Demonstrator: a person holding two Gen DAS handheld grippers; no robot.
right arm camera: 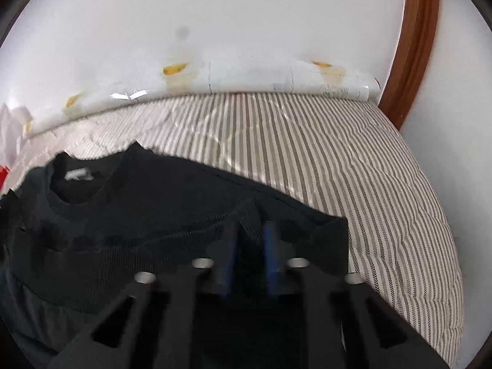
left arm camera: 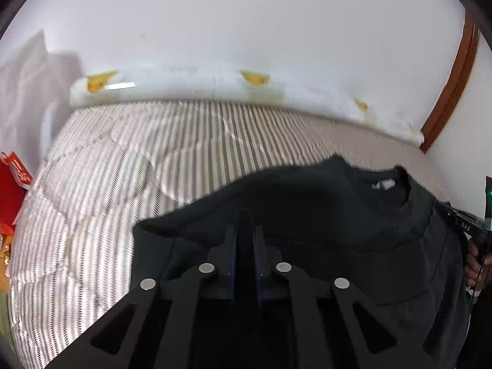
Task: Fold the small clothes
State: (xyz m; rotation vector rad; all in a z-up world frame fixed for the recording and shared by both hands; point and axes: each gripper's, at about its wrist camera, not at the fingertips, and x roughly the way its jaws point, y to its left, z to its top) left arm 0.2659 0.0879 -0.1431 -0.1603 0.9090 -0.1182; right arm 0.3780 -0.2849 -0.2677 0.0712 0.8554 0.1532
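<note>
A black shirt [left arm camera: 323, 215] lies spread on a striped bed cover [left arm camera: 123, 169], its round collar [left arm camera: 396, 190] with a white label toward the far side. My left gripper [left arm camera: 245, 230] is shut on the shirt's left shoulder edge, fingers pressed together with dark fabric around them. In the right wrist view the same shirt [right arm camera: 138, 209] fills the lower left. My right gripper [right arm camera: 249, 240] is shut on a raised ridge of fabric at the right shoulder; this view is blurred. The right gripper's body [left arm camera: 467, 224] and a hand [left arm camera: 475, 267] show at the left wrist view's right edge.
A white bolster with yellow patches [left arm camera: 184, 83] lines the far edge of the bed against a white wall. A brown wooden frame [right arm camera: 412, 46] stands at the right. Red packaging [left arm camera: 13, 178] and pale folded cloth [left arm camera: 27, 86] lie at the left. Striped cover [right arm camera: 338, 169] stretches right of the shirt.
</note>
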